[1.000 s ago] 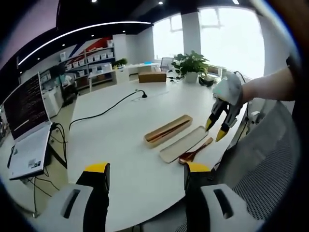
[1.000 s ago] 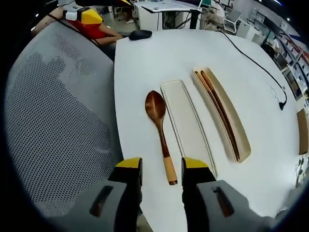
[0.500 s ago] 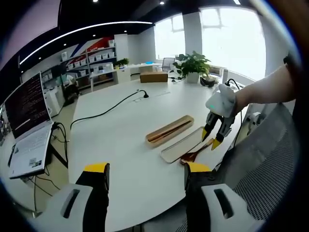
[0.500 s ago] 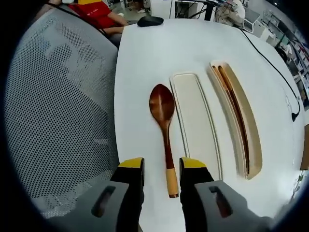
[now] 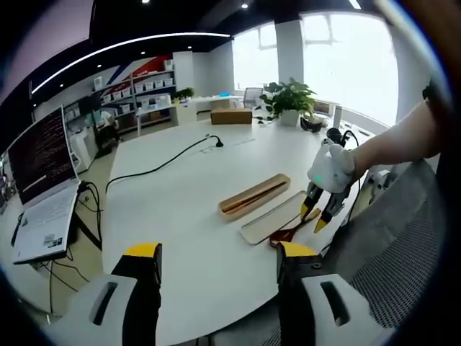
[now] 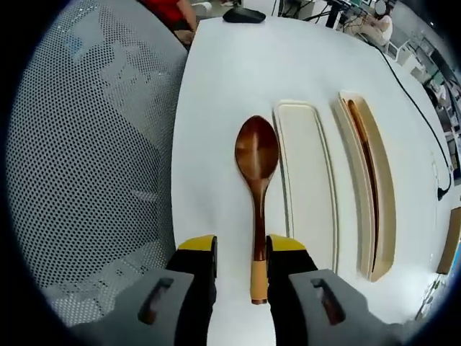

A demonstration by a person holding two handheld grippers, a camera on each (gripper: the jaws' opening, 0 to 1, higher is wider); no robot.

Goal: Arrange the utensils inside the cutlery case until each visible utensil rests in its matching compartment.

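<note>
Right gripper [image 6: 241, 249]: jaws parted, straddling the handle of the wooden spoon [image 6: 256, 187], not yet closed on it. Left gripper [image 5: 216, 254]: jaws apart, empty, held well back above the white table [image 5: 180, 216]. Spoon: lies on the table just beside the flat lid [image 6: 306, 176], outside the case tray [image 6: 374, 194]. Tray: holds what appear to be chopsticks [image 6: 366, 173], seated. Outstanding: spoon into its compartment.

right gripper [image 6: 241, 249] lowered, now straddling spoon [image 6: 257, 180] handle
</note>
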